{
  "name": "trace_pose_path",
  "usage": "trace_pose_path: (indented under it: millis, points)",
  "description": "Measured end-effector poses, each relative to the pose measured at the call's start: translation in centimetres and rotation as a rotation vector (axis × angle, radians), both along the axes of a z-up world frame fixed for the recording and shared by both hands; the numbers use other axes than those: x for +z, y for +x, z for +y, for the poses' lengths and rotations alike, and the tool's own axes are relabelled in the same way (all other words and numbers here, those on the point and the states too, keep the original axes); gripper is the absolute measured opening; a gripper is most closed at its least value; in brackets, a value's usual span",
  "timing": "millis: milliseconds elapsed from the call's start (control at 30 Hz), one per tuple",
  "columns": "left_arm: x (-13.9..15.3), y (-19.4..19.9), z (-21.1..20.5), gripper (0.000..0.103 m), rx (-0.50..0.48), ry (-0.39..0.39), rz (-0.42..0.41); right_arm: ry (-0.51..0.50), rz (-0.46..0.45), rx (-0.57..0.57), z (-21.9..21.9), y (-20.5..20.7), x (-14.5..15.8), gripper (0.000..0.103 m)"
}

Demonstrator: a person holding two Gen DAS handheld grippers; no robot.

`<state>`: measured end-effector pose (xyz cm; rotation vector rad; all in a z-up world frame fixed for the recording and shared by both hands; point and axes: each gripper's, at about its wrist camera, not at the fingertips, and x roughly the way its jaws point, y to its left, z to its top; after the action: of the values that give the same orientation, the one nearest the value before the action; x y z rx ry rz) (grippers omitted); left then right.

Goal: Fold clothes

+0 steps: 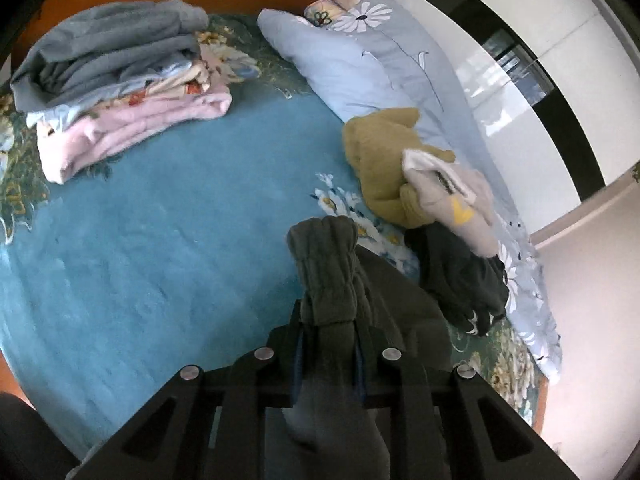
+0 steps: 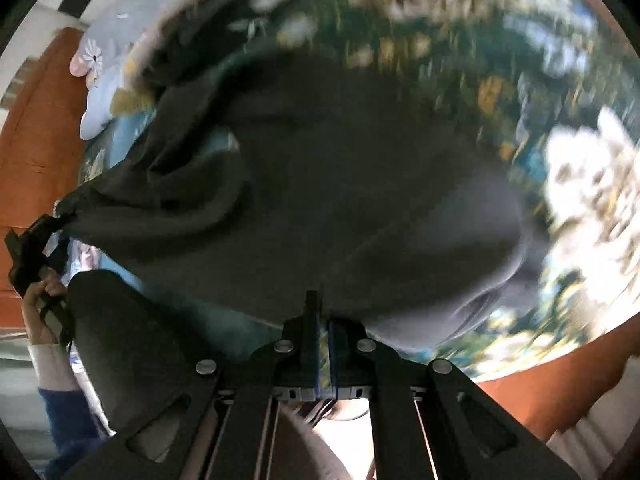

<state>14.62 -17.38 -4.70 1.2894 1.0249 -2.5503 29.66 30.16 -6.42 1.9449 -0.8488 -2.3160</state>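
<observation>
Dark olive fabric, a bunched cuff of the garment, is pinched in the left gripper above the blue bedspread and could slip if tugged, while only the right wrist view shows the right gripper clamped on its opposite edge.

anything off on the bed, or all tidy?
Mostly tidy: folded stack sits neat near the headboard. The odd spot is the heap by the rolled quilt: olive garment, beige one and black one lie crumpled, unfolded. Right view is motion-blurred.
</observation>
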Motion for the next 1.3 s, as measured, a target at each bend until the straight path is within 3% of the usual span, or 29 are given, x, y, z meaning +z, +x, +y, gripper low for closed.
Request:
trace_pose_path:
  millis: [33, 133, 333, 433, 567, 633, 800, 900, 1000, 1033, 1067, 1100, 1233, 1300]
  points:
    - [0.0, 0.1, 0.1, 0.020, -0.001, -0.004, 0.001, -0.025, -0.038, 0.003, -0.2, 0.3, -1.1, 0.004]
    - [-0.3, 0.4, -0.1, 0.020, 0.011, 0.012, -0.008, -0.023, -0.016, 0.018, 0.7, -0.5, 0.7, 0.007]
    - [-0.5, 0.9, -0.4, 0.020, 0.020, 0.042, -0.004, -0.074, 0.039, 0.173, 2.0, -2.6, 6.2, 0.017]
    - [-0.5, 0.8, 0.0, 0.021, 0.013, 0.029, -0.002, -0.015, 0.115, 0.200, 2.6, -4.3, 9.1, 0.020]
    - [-0.5, 0.7, 0.3, 0.021, 0.010, 0.019, -0.004, 0.079, 0.234, 0.160, 4.6, -7.7, 9.4, 0.054]
    - [-0.5, 0.9, 0.3, 0.021, 0.011, 0.022, -0.001, 0.156, 0.155, 0.167, 4.6, -10.8, 5.5, 0.054]
    - [-0.6, 1.2, 0.3, 0.021, 0.014, 0.028, 0.005, 0.179, -0.009, 0.180, 4.5, -15.8, -3.6, 0.054]
    - [-0.8, 1.0, 0.3, 0.021, 0.021, 0.025, -0.004, 0.219, -0.026, 0.198, 4.3, -17.8, -6.1, 0.054]
    - [-0.8, 0.7, 0.7, 0.021, 0.019, 0.016, -0.011, 0.175, -0.043, 0.189, 4.1, -18.2, -6.9, 0.050]
    - [-0.9, 0.6, 0.8, 0.021, 0.016, 0.013, -0.013, 0.168, -0.047, 0.188, 4.0, -18.3, -7.1, 0.042]
    - [-0.9, 0.4, 0.9, 0.022, 0.013, 0.008, -0.015, 0.194, -0.043, 0.198, 3.7, -18.3, -6.8, 0.017]
    - [-0.9, 0.3, 1.0, 0.022, 0.009, 0.003, -0.018, 0.232, -0.035, 0.210, 3.3, -18.3, -6.5, 0.009]
    - [-1.0, 0.1, 1.2, 0.022, 0.000, -0.007, -0.029, 0.395, 0.037, 0.266, 1.8, -19.5, -3.3, 0.005]
    - [-1.1, 0.1, 1.2, 0.022, -0.002, -0.006, -0.034, 0.528, 0.153, 0.255, 1.8, -20.8, 0.9, 0.005]
